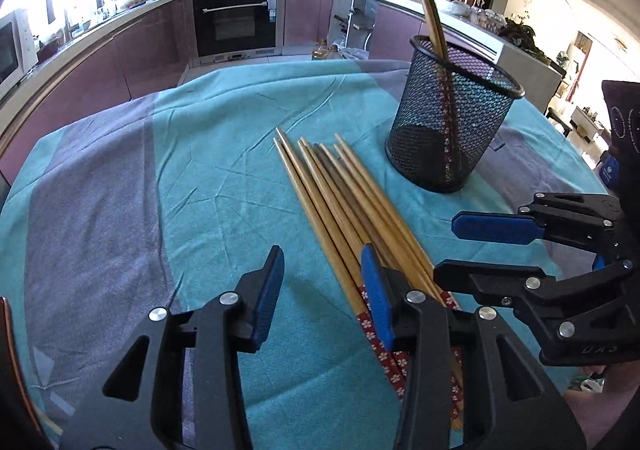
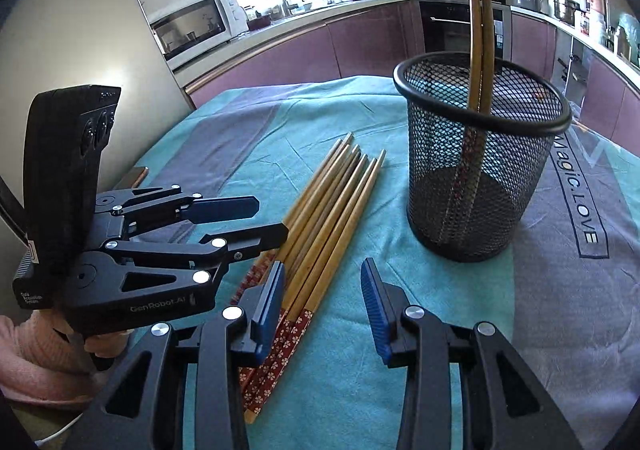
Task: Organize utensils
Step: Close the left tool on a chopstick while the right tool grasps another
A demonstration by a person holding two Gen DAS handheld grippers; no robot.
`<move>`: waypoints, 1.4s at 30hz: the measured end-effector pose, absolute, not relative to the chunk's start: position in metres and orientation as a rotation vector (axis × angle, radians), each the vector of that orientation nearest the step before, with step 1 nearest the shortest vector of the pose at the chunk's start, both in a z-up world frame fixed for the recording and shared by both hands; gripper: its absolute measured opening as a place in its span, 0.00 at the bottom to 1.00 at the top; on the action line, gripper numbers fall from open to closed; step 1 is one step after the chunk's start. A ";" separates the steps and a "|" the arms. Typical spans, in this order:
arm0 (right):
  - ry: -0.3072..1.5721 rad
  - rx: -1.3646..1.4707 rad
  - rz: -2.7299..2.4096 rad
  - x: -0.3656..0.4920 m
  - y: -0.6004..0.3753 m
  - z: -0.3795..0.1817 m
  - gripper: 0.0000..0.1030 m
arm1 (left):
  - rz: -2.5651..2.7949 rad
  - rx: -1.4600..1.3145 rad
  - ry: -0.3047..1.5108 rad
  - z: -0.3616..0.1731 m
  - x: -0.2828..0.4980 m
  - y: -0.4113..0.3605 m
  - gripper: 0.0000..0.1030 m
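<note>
On the tabletop (image 1: pixel 100 210), covered by a teal and grey cloth, lies a loose bundle of tan wooden chopsticks with red flower-patterned handles (image 1: pixel 340 202). Their long axis runs away from both cameras, tapered tips far, patterned handle ends near. The handle ends sit under the fingers of both tools.

Left gripper (image 1: pixel 322 290): fingers spread wide, holding nothing. The bundle lies toward its right finger (image 1: pixel 376 298), which overlaps the handle ends in this view; contact cannot be confirmed. Right gripper (image 2: pixel 322 298): fingers likewise spread, empty. The bundle lies toward its left finger (image 2: pixel 268 306), passing beside or beneath it. Judgement: both are about equally near the handle ends; the right gripper stands nearer the holder, so it seems better placed to carry. Either would need to shift sideways to straddle a stick across its axis.

Black wire-mesh cylindrical holder (image 2: pixel 480 178): upright, standing just beyond and to the right of the bundle's tips, apart from it.

Count: two chopsticks (image 2: pixel 478 30) already stand in the holder, leaning on its rim. Seven or eight remain on the cloth; overlap prevents an exact figure. One holder. Two grippers.
</note>
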State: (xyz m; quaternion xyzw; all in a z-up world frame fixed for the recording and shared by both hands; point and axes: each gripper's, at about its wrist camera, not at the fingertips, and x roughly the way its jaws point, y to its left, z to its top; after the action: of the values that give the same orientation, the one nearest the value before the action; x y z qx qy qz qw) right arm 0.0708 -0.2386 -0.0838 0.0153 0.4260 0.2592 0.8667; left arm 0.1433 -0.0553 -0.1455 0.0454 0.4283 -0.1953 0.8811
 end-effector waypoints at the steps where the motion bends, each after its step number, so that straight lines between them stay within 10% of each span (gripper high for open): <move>1: 0.894 0.032 0.541 0.071 -0.238 -0.085 0.36 | -0.407 0.087 0.894 -0.146 0.144 -0.054 0.36; 34: 0.913 -0.073 0.374 0.095 -0.225 -0.097 0.23 | -0.388 0.109 0.936 -0.147 0.167 -0.054 0.30; 42: 0.907 -0.023 0.365 0.100 -0.230 -0.097 0.09 | -0.370 0.079 0.943 -0.146 0.178 -0.054 0.12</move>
State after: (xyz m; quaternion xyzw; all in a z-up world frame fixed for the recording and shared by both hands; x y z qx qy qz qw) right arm 0.1004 -0.2302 -0.0975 -0.0109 0.4355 0.1753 0.8829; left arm 0.1778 -0.0541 -0.1458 0.0380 0.4516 -0.1774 0.8736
